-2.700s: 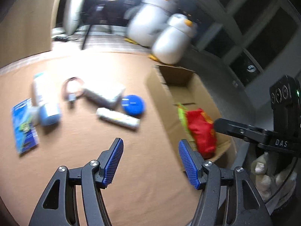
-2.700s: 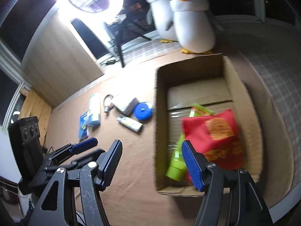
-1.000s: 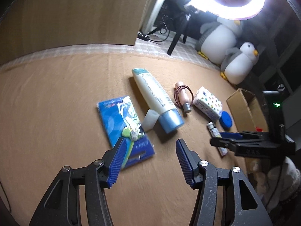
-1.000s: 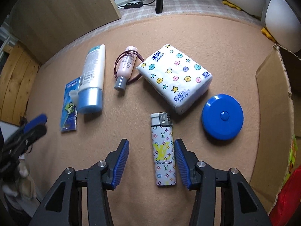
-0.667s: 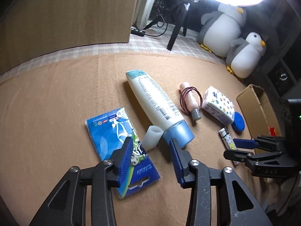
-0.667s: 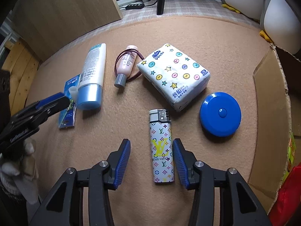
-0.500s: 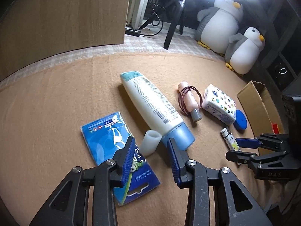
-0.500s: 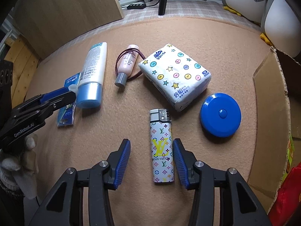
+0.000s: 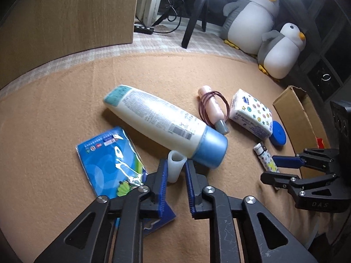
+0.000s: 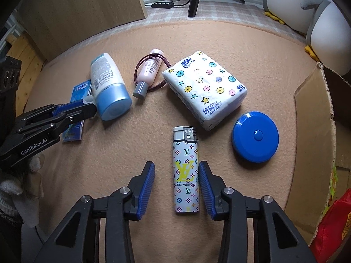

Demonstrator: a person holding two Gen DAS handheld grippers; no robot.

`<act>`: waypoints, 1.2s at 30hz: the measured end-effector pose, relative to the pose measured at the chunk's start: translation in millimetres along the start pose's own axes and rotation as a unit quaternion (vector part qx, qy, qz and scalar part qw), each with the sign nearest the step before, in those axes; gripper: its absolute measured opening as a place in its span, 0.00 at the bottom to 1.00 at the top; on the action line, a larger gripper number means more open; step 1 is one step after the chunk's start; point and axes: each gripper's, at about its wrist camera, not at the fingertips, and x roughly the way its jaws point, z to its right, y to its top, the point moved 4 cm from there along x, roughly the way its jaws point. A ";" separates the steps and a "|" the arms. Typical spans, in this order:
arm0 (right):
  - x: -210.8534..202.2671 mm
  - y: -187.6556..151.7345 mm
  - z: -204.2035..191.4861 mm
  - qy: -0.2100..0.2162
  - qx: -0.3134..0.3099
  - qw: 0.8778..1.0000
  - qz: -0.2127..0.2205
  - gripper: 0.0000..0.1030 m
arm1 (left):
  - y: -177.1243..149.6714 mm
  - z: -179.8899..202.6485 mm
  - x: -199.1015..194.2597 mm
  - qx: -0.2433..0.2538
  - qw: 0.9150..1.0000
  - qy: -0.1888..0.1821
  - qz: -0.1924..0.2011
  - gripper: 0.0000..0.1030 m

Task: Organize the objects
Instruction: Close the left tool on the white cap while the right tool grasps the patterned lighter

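On the tan mat, my left gripper (image 9: 175,171) has its blue pads on both sides of a small white tube (image 9: 175,167) that lies beside the blue cap of a white lotion bottle (image 9: 162,125); the jaws look closed on it. My right gripper (image 10: 176,182) is open and straddles a white patterned lighter (image 10: 186,171), with gaps on both sides. A cardboard box (image 10: 316,153) stands at the right with a red packet (image 10: 333,230) inside.
A blue packet (image 9: 109,160) lies under the left gripper. A pink tube with a hair tie (image 10: 150,70), a tissue pack (image 10: 204,87) and a round blue case (image 10: 255,139) lie mid-mat. Plush penguins (image 9: 278,50) and a tripod stand behind.
My left gripper moved down onto the small white tube and narrowed around it. My right gripper stayed over the lighter, a little lower.
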 end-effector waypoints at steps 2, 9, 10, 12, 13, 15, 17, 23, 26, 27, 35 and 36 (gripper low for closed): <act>0.1 -0.6 -0.5 -0.006 -0.005 1.000 0.000 0.35 | -2.2 1.1 -1.3 -0.003 1.000 -0.002 0.003 0.11; 1.1 -1.2 0.2 -0.025 -0.018 1.000 0.004 0.25 | -15.3 4.1 -7.3 -0.030 0.999 -0.018 0.007 0.08; 1.2 -1.2 1.1 -0.028 -0.018 0.999 0.006 0.24 | -17.1 4.2 -8.5 -0.036 0.999 -0.021 0.008 0.08; 1.3 -1.4 3.6 -0.031 -0.017 0.999 0.009 0.20 | -22.0 5.2 -11.1 -0.045 0.999 -0.028 0.007 0.08; 1.5 -0.8 4.4 -0.030 -0.017 0.999 0.009 0.20 | -24.6 5.8 -12.5 -0.048 0.998 -0.030 0.008 0.08; 1.7 -1.5 4.8 -0.029 -0.017 0.999 0.012 0.20 | -30.5 7.8 -15.2 -0.054 0.998 -0.034 0.008 0.08; 1.1 -3.7 3.3 -0.034 -0.022 0.999 0.014 0.20 | -35.4 9.0 -17.6 -0.062 0.997 -0.040 0.009 0.08; -0.5 -6.6 2.4 -0.033 -0.020 0.999 0.022 0.20 | -49.7 14.1 -28.1 -0.076 0.996 -0.052 0.014 0.08; -3.3 -10.5 3.3 -0.027 -0.013 0.999 0.026 0.20 | -53.4 18.1 -32.7 -0.075 0.996 -0.054 0.016 0.08; -4.6 -11.4 3.9 -0.025 -0.011 0.999 0.028 0.20 | -53.7 19.0 -34.0 -0.074 0.996 -0.053 0.017 0.08; -32.0 -20.7 2.5 -0.009 -0.003 0.998 0.056 0.20 | -45.9 34.7 -45.6 -0.071 0.995 -0.067 0.028 0.08; -37.1 -21.7 3.1 -0.006 -0.001 0.998 0.060 0.20 | -43.9 39.5 -47.1 -0.067 0.995 -0.071 0.030 0.08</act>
